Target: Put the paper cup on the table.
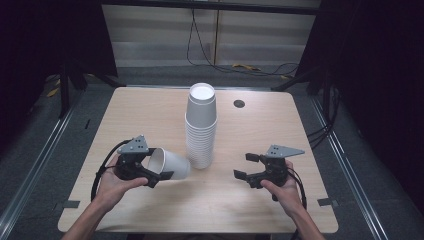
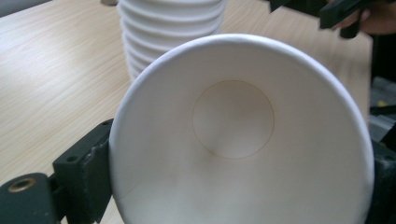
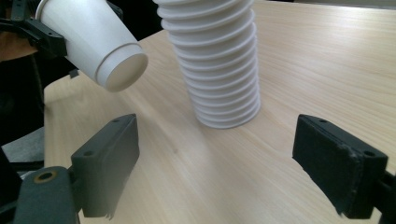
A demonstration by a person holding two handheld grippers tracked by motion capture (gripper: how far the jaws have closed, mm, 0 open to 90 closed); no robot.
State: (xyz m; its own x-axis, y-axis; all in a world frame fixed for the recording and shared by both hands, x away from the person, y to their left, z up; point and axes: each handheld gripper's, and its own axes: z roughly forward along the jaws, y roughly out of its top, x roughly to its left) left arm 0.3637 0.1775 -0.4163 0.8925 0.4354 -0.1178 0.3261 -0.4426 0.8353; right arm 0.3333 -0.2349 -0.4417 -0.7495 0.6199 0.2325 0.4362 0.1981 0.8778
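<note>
Single paper cup (image 1: 170, 163) lies on its side in the air, long axis roughly level, mouth toward the person's left, base toward the stack of cups (image 1: 201, 127); stack stands upside down near table (image 1: 150, 107) centre, cup just left of its foot. Left hand (image 1: 112, 184) low at the front left, wrapped around the left gripper (image 1: 152, 170); its jaws clamp the cup's rim from both sides. Right hand (image 1: 285, 189) at the front right, right gripper (image 1: 246, 166) aimed at the stack's foot; its jaws spread wide, holding nothing, clear of the stack.
</note>
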